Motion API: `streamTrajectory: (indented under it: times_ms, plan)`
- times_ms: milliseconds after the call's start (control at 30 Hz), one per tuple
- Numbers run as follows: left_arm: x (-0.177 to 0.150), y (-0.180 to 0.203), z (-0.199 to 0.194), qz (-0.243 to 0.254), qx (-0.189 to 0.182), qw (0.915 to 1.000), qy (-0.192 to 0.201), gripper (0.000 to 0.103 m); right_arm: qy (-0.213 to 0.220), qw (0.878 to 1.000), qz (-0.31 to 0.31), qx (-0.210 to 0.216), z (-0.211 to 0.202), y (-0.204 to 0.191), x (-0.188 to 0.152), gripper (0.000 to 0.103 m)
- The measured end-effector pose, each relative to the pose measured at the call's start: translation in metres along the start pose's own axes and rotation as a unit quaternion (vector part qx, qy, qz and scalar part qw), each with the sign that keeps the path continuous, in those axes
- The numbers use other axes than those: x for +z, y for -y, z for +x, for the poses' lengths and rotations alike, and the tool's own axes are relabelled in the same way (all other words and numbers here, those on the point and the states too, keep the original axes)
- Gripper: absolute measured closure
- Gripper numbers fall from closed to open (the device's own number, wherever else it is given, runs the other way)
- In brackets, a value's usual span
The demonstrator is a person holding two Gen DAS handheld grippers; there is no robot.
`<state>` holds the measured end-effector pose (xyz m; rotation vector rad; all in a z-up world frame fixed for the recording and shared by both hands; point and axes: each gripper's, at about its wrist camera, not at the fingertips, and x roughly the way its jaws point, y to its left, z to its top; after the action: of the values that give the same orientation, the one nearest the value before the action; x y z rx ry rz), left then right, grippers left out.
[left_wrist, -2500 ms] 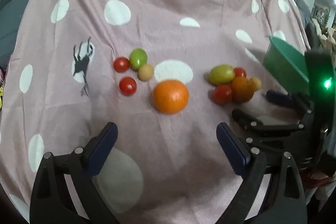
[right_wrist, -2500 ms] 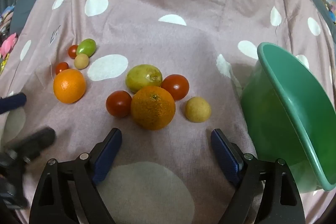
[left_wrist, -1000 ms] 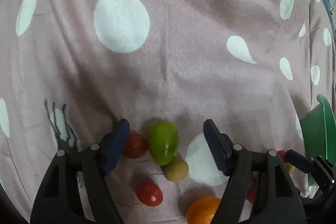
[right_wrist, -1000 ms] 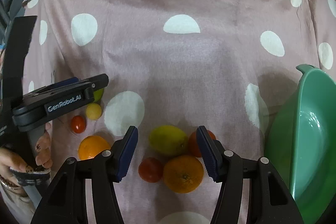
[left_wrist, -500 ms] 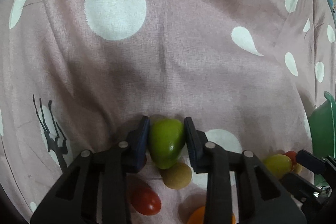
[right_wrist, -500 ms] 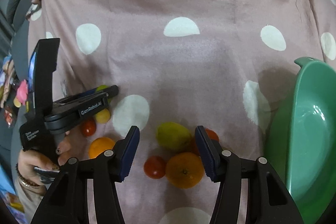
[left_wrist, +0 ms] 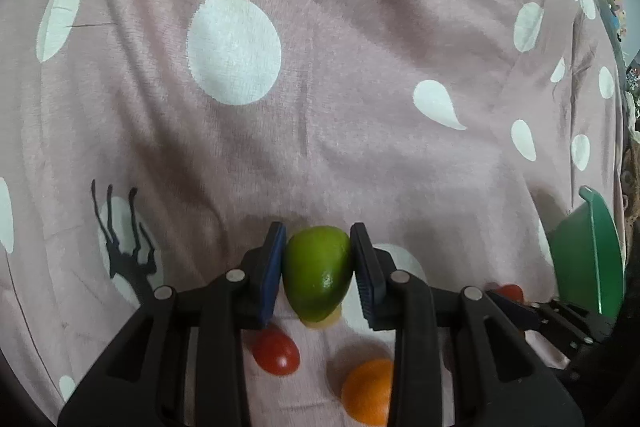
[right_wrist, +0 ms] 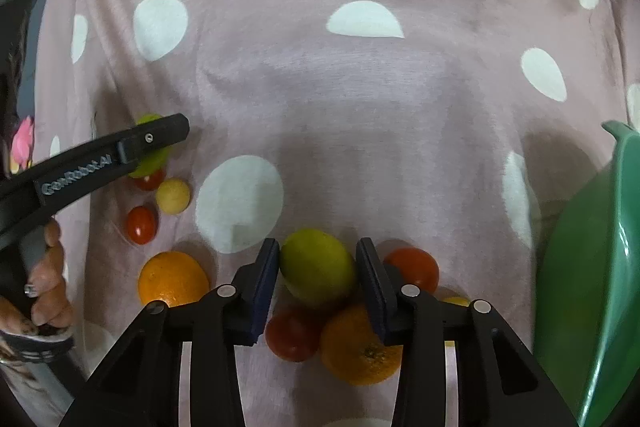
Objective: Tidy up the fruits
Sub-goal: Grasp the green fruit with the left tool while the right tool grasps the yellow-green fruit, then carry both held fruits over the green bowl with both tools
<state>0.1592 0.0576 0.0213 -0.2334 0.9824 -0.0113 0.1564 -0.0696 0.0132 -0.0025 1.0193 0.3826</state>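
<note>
Closed since a second ago: left gripper (left_wrist: 317,274) clamped on green fruit (left_wrist: 316,277), right gripper (right_wrist: 317,281) closing around yellow-green fruit (right_wrist: 318,269); nothing visible yet in green bowl (right_wrist: 616,267).

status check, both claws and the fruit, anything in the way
Left claw shut on green fruit. Right claw closing around yellow-green fruit, pads not clearly pressing yet. Red tomato and orange crowd it; green bowl at right.
</note>
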Motion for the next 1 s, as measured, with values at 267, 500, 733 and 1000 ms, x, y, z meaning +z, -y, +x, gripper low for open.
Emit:
streamTrajectory:
  times_ms: [267,500,733,1000]
  plan:
    - [-0.020,-0.008,-0.040,-0.009,0.011,0.9997,0.019,0.071,0.021,1.000,0.018,0.005,-0.008,-0.001,-0.004,0.066]
    - [-0.056,-0.002,-0.086,-0.013,0.019,0.9974,0.069,0.070,0.062,0.997,0.038,0.025,-0.038,0.007,-0.010,0.066]
    - [-0.077,0.001,-0.089,-0.007,0.003,0.9977,0.068,0.071,0.086,0.994,0.053,0.029,-0.075,0.016,-0.012,0.066]
    - [-0.081,0.006,-0.091,0.006,-0.011,0.9977,0.067,0.070,0.087,0.994,0.068,0.015,-0.079,0.020,-0.022,0.066]
